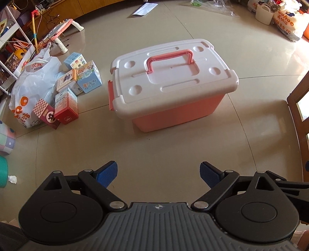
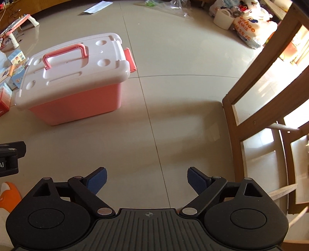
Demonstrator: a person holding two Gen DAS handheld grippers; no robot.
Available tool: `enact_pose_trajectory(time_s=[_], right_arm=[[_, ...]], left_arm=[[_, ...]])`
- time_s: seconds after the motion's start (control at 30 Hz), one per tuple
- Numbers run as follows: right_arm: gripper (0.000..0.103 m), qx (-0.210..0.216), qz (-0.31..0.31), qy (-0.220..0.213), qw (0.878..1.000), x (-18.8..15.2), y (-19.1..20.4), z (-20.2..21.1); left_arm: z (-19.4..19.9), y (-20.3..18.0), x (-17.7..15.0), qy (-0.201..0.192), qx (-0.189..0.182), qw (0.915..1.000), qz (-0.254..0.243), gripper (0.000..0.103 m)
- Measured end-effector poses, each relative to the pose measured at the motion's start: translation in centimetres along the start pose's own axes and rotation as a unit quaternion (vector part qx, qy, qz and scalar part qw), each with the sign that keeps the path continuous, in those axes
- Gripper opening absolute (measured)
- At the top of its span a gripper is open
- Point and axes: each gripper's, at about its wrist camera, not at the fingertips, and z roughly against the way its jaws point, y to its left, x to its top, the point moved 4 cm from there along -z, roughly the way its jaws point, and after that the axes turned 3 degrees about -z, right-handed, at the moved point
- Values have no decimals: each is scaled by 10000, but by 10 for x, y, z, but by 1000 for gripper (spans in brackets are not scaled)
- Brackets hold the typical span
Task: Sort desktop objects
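Observation:
A pink storage box with a closed white lid and a pink handle stands on the tiled floor. It also shows in the right wrist view. Several small printed cartons lie in a pile left of the box, next to a white plastic bag. My left gripper is open and empty, held above the floor in front of the box. My right gripper is open and empty, to the right of the box and well short of it.
A wooden chair frame stands close on the right. A pink toy table and a shelf of toys are at the far left. A white basket and bags sit at the far right. An envelope lies on the far floor.

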Motion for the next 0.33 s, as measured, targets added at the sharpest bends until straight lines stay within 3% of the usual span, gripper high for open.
enact_pose_trajectory(time_s=[0.17,0.33], right_arm=[[89,30,-182,213,9996,-22,-5,-5],[89,1,-244,267,9993,-30,-6,-2]], left_arm=[[11,-8,-9,-283,106,9991,-295,96],[18,-12,-15,-378,-49,9989,-269,99]])
